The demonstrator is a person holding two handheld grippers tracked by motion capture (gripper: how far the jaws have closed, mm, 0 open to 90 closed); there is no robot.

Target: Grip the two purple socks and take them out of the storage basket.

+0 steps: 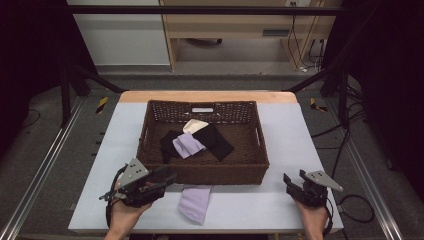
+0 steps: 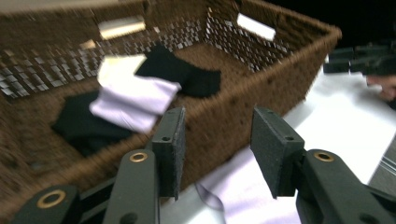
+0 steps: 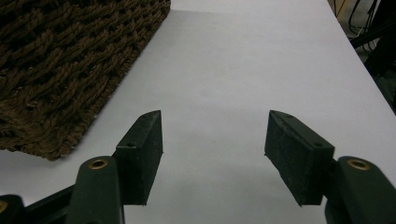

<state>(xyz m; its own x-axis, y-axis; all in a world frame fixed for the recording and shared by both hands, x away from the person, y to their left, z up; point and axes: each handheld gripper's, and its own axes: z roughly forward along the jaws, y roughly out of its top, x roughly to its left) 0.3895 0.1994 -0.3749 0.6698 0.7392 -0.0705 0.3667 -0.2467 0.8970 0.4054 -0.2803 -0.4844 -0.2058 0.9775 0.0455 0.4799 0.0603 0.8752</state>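
Blur softens the left gripper view: the left gripper [image 2: 217, 144] has its jaws apart with nothing between them, and past them lies the lavender cloth [image 1: 194, 202] on the worktop [image 1: 280, 200], just in front of the wicker basket [image 1: 210, 172]. Its far edge runs up to the basket's front wall, and whether it tucks under cannot be made out. Inside the basket lie a second lavender piece [image 1: 187, 145], black cloths [image 1: 215, 140] and a cream piece [image 1: 194, 126], overlapping so that their full shapes are hidden. The right gripper [image 1: 294, 181], well apart at the worktop's right, has its jaws open over bare surface. Both forearms are cut off at the bottom of the high view.
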